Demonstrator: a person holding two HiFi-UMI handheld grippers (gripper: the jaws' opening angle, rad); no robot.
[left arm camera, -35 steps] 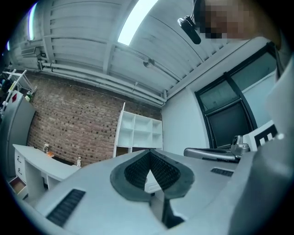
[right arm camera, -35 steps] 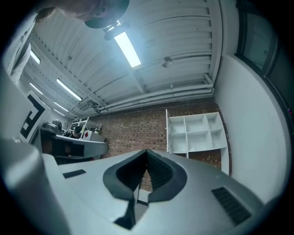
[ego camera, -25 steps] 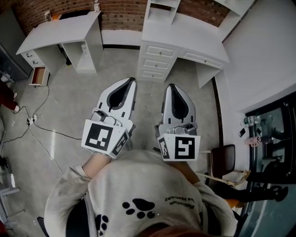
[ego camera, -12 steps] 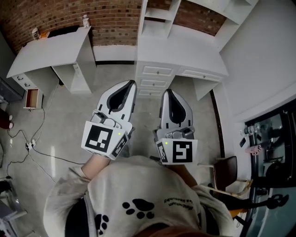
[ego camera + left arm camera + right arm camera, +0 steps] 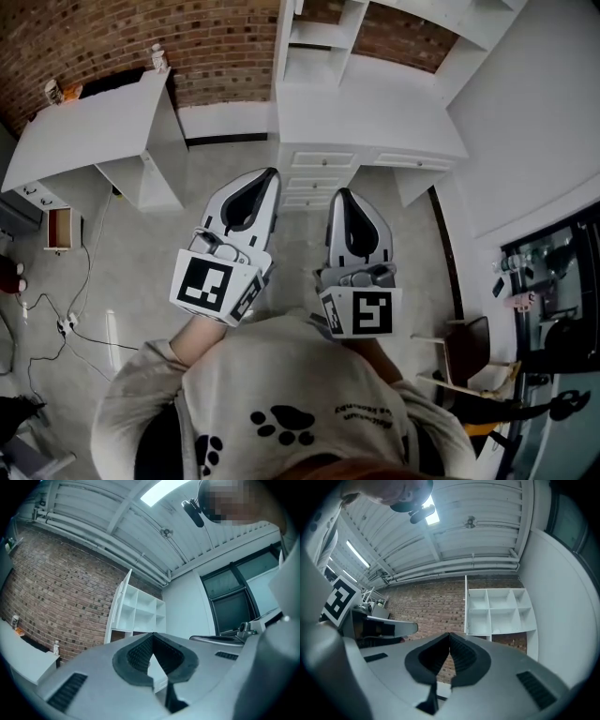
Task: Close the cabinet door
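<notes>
A white shelf cabinet (image 5: 499, 611) stands on a white desk (image 5: 370, 117) against the brick wall. Its narrow door (image 5: 465, 604) hangs open at the cabinet's left side; in the left gripper view the door (image 5: 123, 604) shows edge-on beside the shelves (image 5: 140, 613). My left gripper (image 5: 270, 174) and right gripper (image 5: 341, 193) are held side by side in front of my chest, pointing toward the desk and still well short of it. Both are shut with nothing between the pads, as the left gripper (image 5: 152, 635) and right gripper (image 5: 449, 634) show in their own views.
The desk has a column of drawers (image 5: 314, 175) facing me. A second white desk (image 5: 89, 131) stands to the left with a bottle (image 5: 157, 58) on it. Cables (image 5: 66, 309) trail over the grey floor at left. A chair (image 5: 469, 342) and dark shelving (image 5: 553, 291) stand at right.
I have walked toward the desk with both grippers held steady in front of me. The desk and shelf cabinet now sit lower and nearer in the head view.
</notes>
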